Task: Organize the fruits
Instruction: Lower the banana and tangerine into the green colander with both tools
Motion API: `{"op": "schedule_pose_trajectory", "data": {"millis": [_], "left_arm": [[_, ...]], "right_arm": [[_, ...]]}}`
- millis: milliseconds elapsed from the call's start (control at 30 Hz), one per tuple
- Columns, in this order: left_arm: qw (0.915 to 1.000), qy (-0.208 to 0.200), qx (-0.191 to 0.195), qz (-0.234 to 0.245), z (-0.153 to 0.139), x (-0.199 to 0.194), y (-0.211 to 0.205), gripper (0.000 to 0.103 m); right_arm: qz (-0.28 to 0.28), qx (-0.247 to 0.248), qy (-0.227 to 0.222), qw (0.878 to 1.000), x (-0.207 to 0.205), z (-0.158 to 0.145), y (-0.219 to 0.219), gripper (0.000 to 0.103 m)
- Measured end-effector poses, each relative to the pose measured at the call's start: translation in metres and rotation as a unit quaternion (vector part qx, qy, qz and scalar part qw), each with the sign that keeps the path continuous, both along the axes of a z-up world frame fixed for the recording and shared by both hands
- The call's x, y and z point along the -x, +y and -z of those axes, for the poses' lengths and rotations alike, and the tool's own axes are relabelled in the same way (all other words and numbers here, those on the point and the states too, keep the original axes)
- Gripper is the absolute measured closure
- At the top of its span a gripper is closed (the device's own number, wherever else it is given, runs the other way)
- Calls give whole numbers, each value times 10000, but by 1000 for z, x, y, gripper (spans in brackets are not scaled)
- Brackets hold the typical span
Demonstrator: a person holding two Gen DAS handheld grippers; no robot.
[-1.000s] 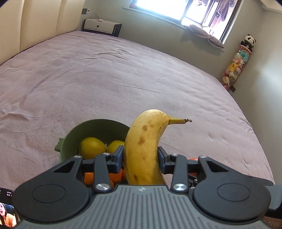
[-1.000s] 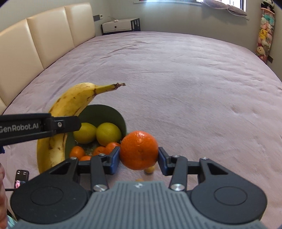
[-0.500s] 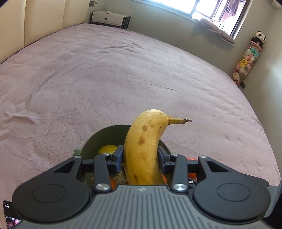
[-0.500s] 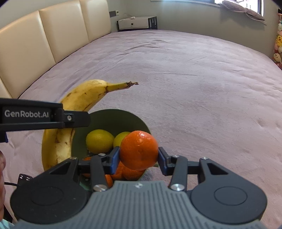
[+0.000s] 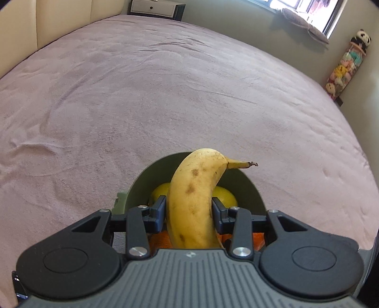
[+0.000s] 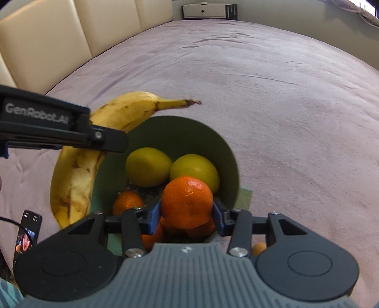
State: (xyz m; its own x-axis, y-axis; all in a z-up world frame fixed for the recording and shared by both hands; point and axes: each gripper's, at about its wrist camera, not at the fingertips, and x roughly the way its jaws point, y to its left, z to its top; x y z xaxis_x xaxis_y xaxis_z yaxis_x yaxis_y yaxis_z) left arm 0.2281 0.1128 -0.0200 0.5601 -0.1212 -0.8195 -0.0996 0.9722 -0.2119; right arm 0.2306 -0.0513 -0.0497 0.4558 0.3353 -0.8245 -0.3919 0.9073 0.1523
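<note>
My left gripper (image 5: 188, 209) is shut on a spotted yellow banana (image 5: 194, 199), held upright over the near rim of a dark green bowl (image 5: 248, 187). From the right wrist view the banana (image 6: 78, 165) hangs at the bowl's left rim, with the left gripper's finger across it. My right gripper (image 6: 187, 213) is shut on an orange mandarin (image 6: 187, 200) just above the bowl (image 6: 184, 135). The bowl holds two lemons (image 6: 148, 169) and several mandarins (image 6: 128, 201).
The bowl stands on a mauve bedspread (image 6: 272, 94). A phone (image 6: 26, 237) lies at the left. A small orange fruit (image 6: 258, 247) lies on the bed under my right gripper. A padded headboard (image 6: 59, 35) and a white nightstand (image 6: 208, 10) are beyond.
Both grippers have moved in over the bowl. The banana now stands over the bowl's middle and the mandarin hangs above the fruit inside. Both grips are unchanged.
</note>
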Motion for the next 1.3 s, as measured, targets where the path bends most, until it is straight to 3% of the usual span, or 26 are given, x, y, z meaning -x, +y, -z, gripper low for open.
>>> {"op": "schedule_pose_trajectory", "data": {"millis": [200,300,367,533,767,967,1133,1233,1300], "left_arm": [[9998,149,-114,54,14,1,-2,59],[9992,115,-368,136,15,2,-6,59],[9983,102,-545,176,14,2,-8,58],[9981,146,-579,131,16,3,-7,59],[9985,178,-508,86,18,2,-1,59],[9963,110,-840,127,16,2,-6,59],[9931,36,-1052,519,14,1,-23,59],[9868,111,-1497,599,22,0,-33,59],[9857,200,-1581,540,28,-1,-32,59]], "right_arm": [[-227,256,-67,9994,3,5,6,60],[-442,466,-227,9977,7,5,13,60],[-510,456,-196,9975,8,5,14,60],[-528,413,-90,9977,7,5,14,60],[-249,-347,452,9981,-4,1,2,59],[-7,-253,329,9991,-1,-9,-4,59],[410,-218,360,9983,-5,-5,-12,59],[420,-231,342,9983,-5,-7,-13,59],[387,-174,314,9986,-5,-6,-12,59]]}}
